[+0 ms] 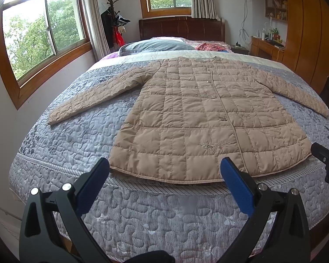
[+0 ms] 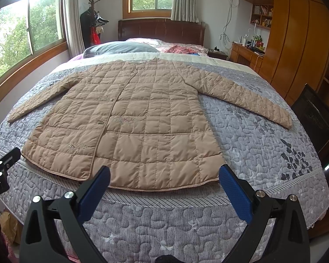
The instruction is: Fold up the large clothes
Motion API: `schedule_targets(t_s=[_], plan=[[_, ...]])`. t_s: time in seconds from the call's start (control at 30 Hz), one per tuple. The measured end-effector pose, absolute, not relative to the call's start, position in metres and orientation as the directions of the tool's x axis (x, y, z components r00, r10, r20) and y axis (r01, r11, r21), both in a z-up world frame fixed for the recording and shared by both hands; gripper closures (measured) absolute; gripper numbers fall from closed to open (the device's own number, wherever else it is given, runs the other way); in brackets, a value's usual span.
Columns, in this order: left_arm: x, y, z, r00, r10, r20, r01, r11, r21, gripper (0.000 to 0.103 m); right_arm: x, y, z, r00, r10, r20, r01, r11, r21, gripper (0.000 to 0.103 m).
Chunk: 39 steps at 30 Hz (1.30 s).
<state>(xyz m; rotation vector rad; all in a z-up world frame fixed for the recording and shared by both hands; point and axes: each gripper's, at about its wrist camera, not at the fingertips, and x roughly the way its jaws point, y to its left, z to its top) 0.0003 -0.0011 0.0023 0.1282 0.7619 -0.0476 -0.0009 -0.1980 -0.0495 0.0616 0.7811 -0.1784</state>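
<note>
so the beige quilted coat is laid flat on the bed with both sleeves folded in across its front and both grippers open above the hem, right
Not quite. The beige quilted coat does lie flat on the bed's grey patterned quilt, but its sleeves are spread outward, not folded in: the left wrist view shows one sleeve, the right wrist view the other. The left gripper and right gripper are open, as you said.

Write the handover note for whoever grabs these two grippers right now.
Left gripper: open, holding nothing, hovering near the coat's hem.
Right gripper: open, holding nothing, hovering near the hem too.
Coat: tan quilted, spread flat on the bed, front up and closed, collar toward the headboard, hem nearest you. Left sleeve and right sleeve both lie stretched outward.
Done: coat laid out; no fold yet.
Left: fold both sleeves in over the body, then fold the body up from the hem.
</note>
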Motion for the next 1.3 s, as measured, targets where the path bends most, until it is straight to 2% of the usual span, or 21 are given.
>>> schedule_targets(t_s=[1.3], plan=[[0.0004,-0.0003,0.0038,0.721,0.004,-0.693,0.089,0.991,0.098,0.003,-0.0003,-0.1979,-0.0509,0.695,-0.134,-0.707,0.182,0.983,-0.008,0.004]])
